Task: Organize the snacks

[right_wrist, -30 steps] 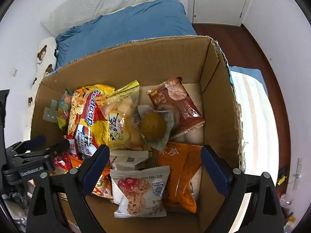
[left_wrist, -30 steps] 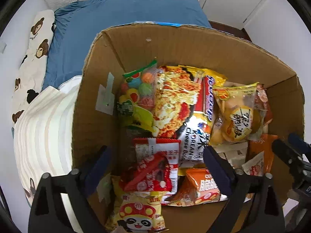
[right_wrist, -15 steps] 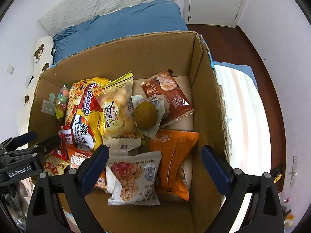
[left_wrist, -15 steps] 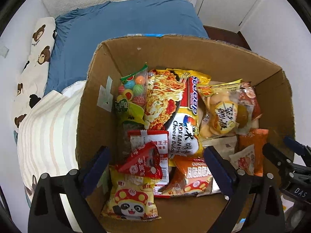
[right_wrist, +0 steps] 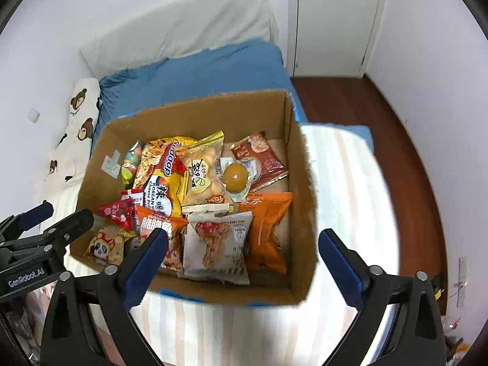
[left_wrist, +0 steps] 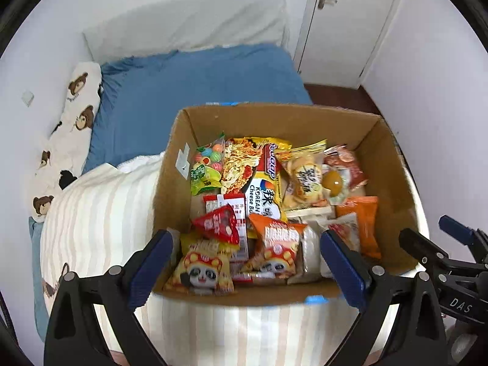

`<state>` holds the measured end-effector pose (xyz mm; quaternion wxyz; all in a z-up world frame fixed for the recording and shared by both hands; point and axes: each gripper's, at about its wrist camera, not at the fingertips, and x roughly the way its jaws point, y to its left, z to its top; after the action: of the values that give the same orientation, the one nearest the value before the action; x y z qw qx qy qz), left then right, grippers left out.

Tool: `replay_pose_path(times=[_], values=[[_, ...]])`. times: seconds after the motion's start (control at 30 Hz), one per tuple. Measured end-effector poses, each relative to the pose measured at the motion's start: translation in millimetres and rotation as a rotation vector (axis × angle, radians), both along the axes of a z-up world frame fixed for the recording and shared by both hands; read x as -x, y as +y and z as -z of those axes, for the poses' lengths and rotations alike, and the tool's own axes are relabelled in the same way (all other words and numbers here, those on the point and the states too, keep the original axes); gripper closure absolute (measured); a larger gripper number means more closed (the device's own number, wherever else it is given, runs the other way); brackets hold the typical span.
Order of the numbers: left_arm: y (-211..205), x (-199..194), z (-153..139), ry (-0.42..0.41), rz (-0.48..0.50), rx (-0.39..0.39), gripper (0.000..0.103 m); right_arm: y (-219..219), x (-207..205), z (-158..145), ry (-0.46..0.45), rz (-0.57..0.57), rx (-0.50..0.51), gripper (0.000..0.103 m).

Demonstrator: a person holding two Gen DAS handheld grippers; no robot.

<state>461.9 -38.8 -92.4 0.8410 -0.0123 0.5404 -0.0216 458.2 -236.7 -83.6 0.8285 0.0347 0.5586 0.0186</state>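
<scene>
An open cardboard box (left_wrist: 170, 189) (right_wrist: 299, 183) sits on the bed, packed with snacks. Among them are a panda packet (left_wrist: 201, 270), a red triangular packet (left_wrist: 218, 224), a Korean cheese noodle bag (left_wrist: 265, 189) and a candy bag (left_wrist: 206, 164). The right wrist view shows a white noodle-snack pack (right_wrist: 216, 244), an orange packet (right_wrist: 267, 228) and a round yellow cake (right_wrist: 235, 175). My left gripper (left_wrist: 245, 244) hangs open above the box's near edge, holding nothing. My right gripper (right_wrist: 243, 241) is high over the near right corner, its jaws opening with nothing between them.
The box rests on a striped blanket (left_wrist: 100, 213) (right_wrist: 344, 201) over a blue sheet (left_wrist: 189, 91). A bear-print pillow (left_wrist: 73, 116) lies along the left wall. A white door (right_wrist: 332, 21) and dark wooden floor (right_wrist: 405, 140) are at the right.
Both grippers have risen and drawn back from the box, so the whole box and more of the bed and room now show. The snacks have not moved.
</scene>
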Motion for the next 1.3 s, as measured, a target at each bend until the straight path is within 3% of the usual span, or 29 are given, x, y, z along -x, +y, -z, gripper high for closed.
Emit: replay_pose_path(times=[0.47, 0.6, 1.1, 1.3], values=[[3.8, 140.4, -74.5, -0.183, -0.006, 0.029, 0.004, -9.7, 146.2, -99.0, -0.215, 0.0, -0.032, 0.001], [3.3, 180.4, -94.1, -0.235, -0.005, 0.006, 0.004, -15.7, 188.0, -120.2, -0.26, 0.012, -0.04, 0.001], [3.5, 305.0, -143.3, -0.302, -0.01, -0.005, 0.004, -9.4, 328.0, -198.7, -0.391, -0.036, -0.012, 0.0], [3.0, 336.9, -160.6, -0.345, -0.013, -0.013, 0.004, 0.7, 364.5, -213.9, -0.416, -0.078, 0.0, 0.0]])
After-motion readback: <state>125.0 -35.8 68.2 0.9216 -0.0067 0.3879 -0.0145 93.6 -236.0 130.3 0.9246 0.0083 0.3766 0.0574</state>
